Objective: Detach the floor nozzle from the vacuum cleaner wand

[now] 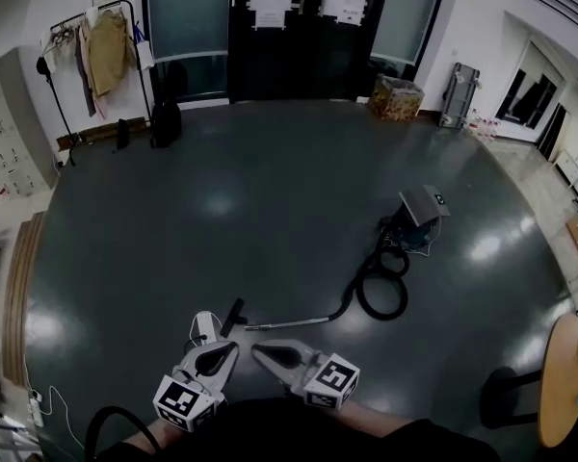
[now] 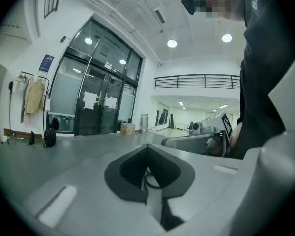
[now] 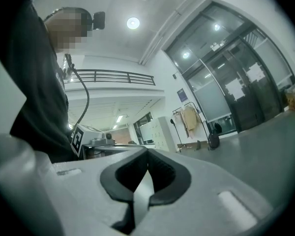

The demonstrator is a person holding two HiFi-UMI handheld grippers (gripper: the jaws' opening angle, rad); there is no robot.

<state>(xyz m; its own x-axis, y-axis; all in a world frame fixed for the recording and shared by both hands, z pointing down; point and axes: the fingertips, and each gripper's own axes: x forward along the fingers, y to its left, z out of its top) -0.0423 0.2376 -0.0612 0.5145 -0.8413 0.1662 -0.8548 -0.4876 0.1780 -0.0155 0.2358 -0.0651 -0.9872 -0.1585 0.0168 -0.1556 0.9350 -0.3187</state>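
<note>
In the head view the vacuum cleaner body (image 1: 419, 218) sits on the dark floor, and its black hose (image 1: 380, 289) coils toward me. The thin metal wand (image 1: 291, 323) runs left from the hose. The black floor nozzle (image 1: 233, 316) lies at the wand's left end; I cannot tell whether the two are joined. My left gripper (image 1: 234, 346) and right gripper (image 1: 256, 350) hang side by side above the floor in front of me, near the wand and apart from it. Both are shut and hold nothing. In each gripper view the jaws (image 2: 148, 173) (image 3: 146, 178) meet on empty air.
A small white object (image 1: 204, 327) lies beside the nozzle. A coat rack (image 1: 101, 51) and lockers (image 1: 14, 123) stand at the far left, glass doors (image 1: 299, 32) and a box (image 1: 395, 96) at the back. A round wooden table (image 1: 564, 378) and a chair are at the right.
</note>
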